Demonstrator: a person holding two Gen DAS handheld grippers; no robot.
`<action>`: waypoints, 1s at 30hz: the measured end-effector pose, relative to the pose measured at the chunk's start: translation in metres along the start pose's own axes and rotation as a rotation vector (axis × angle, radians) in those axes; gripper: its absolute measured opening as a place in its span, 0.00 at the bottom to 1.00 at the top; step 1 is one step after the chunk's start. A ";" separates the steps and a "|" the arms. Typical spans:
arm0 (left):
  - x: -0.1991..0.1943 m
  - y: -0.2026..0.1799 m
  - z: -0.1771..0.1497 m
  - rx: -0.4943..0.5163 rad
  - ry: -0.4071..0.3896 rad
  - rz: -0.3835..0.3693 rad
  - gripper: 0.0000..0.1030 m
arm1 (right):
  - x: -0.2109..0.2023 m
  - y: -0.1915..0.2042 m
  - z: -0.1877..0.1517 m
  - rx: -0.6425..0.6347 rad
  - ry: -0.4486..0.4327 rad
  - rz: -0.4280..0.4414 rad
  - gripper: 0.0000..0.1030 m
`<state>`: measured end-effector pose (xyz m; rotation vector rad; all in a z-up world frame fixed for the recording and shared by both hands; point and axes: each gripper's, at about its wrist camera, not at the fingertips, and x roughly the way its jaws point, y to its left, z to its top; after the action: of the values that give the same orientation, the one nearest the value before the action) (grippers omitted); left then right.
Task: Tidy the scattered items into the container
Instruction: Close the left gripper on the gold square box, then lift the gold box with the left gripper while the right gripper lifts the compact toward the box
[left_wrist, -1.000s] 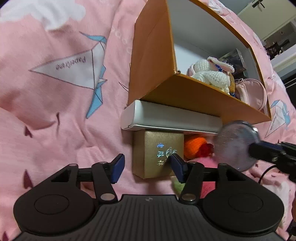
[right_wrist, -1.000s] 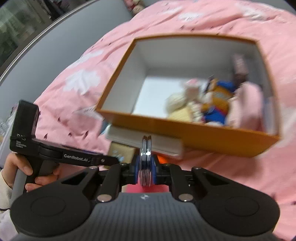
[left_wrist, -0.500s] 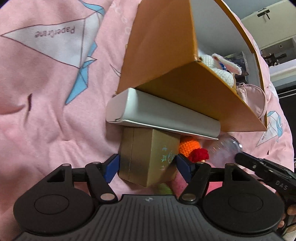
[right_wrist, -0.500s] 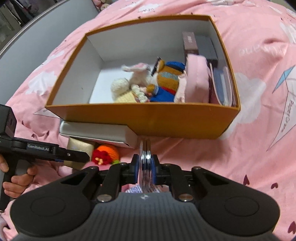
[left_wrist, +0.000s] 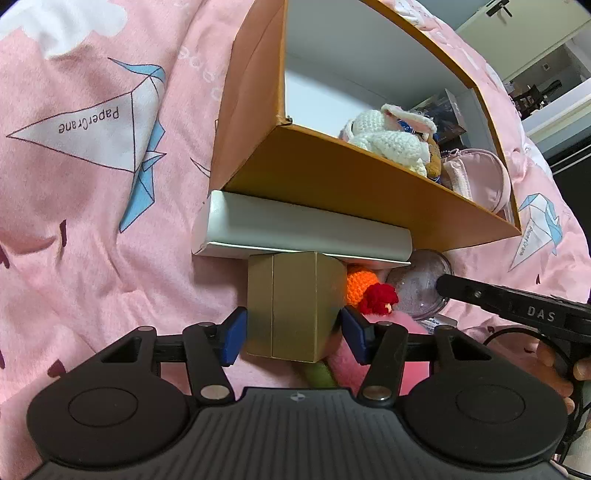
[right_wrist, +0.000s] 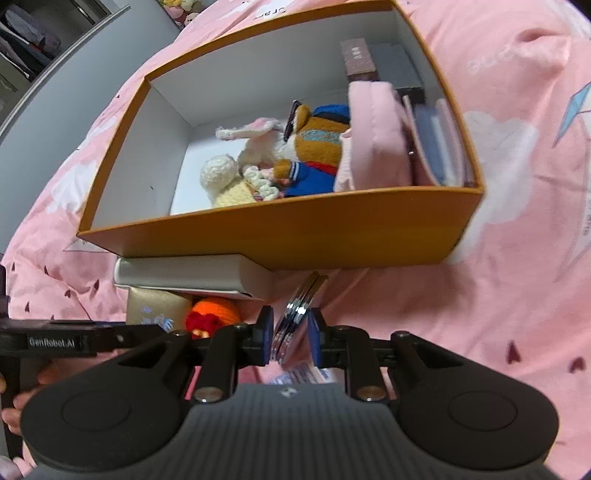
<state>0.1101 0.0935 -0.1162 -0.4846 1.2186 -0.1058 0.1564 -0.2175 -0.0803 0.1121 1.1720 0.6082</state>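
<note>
Left gripper: our left gripper (left_wrist: 290, 330) pointed down at the gold box (left_wrist: 291, 306), its blue pads on either side of the box and its jaws closing; the left pad sat right against the box's side, the right pad just beside the other side, and we could not tell if both pressed.
Right gripper: our right gripper (right_wrist: 290, 338) had the clear round case (right_wrist: 295, 317) edge-on between its pads, tilted, with its jaws opening and a gap visible on each side of the case.
Gold box: it stood on the pink bedspread (left_wrist: 92, 206), its top tucked under the edge of the white long box (left_wrist: 295, 229).
White long box: it lay along the near wall of the orange container (right_wrist: 280, 232), touching it.
Orange container: it sat open on the bedspread and held a white knitted rabbit (right_wrist: 255, 144), a knitted doll in blue and brown (right_wrist: 314, 147), a pink pouch (right_wrist: 373, 140) and some flat dark boxes (right_wrist: 384, 70) at its right end.
Orange and red knitted toy: it (left_wrist: 365, 291) lay just right of the gold box, between that box and the clear round case.
Hands: we saw part of a hand (left_wrist: 554, 369) gripping the right handle at the edge of the left view, and fingers (right_wrist: 14, 398) on the left handle in the right view.
</note>
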 end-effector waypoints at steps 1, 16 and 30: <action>0.001 0.001 0.000 -0.003 0.000 0.003 0.62 | 0.002 0.001 0.000 -0.006 -0.002 -0.010 0.21; -0.028 -0.015 -0.015 0.053 -0.054 0.028 0.58 | -0.028 0.007 -0.011 -0.062 -0.068 -0.068 0.14; -0.107 -0.046 -0.005 0.118 -0.201 -0.106 0.57 | -0.095 0.027 0.002 -0.126 -0.203 0.023 0.14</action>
<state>0.0754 0.0863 -0.0046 -0.4455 0.9845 -0.2130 0.1243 -0.2425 0.0100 0.0780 0.9350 0.6736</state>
